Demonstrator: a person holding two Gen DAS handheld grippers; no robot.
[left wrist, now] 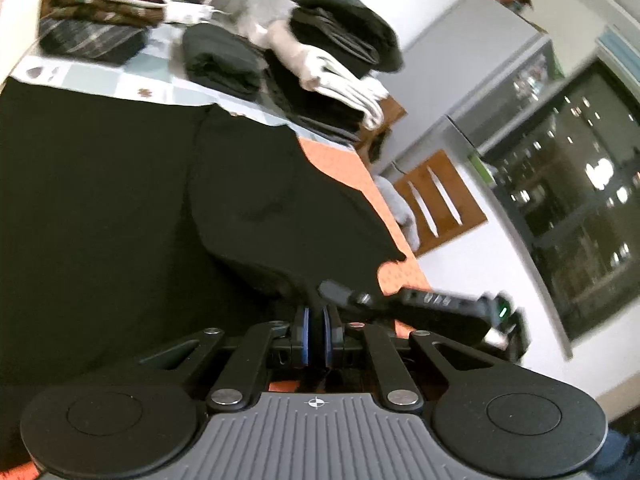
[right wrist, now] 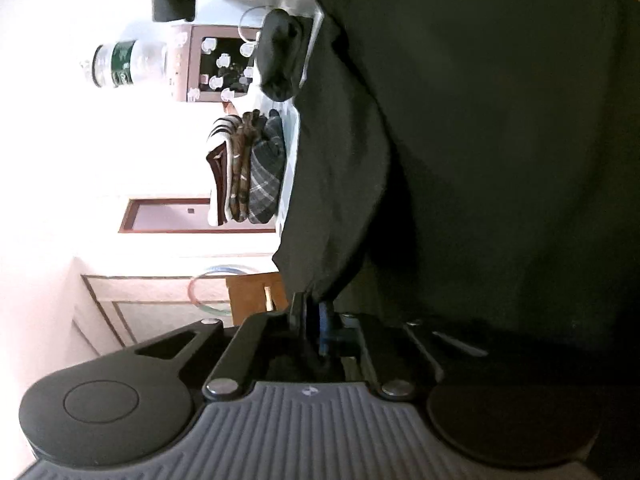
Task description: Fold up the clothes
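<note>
A large black garment point(left wrist: 100, 208) lies spread over the orange table point(left wrist: 340, 164), with one part point(left wrist: 280, 208) folded over on top. My left gripper point(left wrist: 316, 316) is shut on the edge of that folded part, its blue pads pressed together. The right gripper point(left wrist: 340, 294) shows just beyond it in the left wrist view, gripping the same edge close by. In the right wrist view, the black garment point(right wrist: 500, 160) fills the right side and my right gripper point(right wrist: 314, 312) is shut on a hanging corner of it.
Folded clothes stand at the table's far end: a patterned stack point(left wrist: 104, 4), a black roll point(left wrist: 220, 60), and a black-and-white pile point(left wrist: 340, 52). A wooden chair point(left wrist: 436, 200) stands beside the table. A water bottle point(right wrist: 128, 64) and the patterned stack point(right wrist: 248, 172) show in the right wrist view.
</note>
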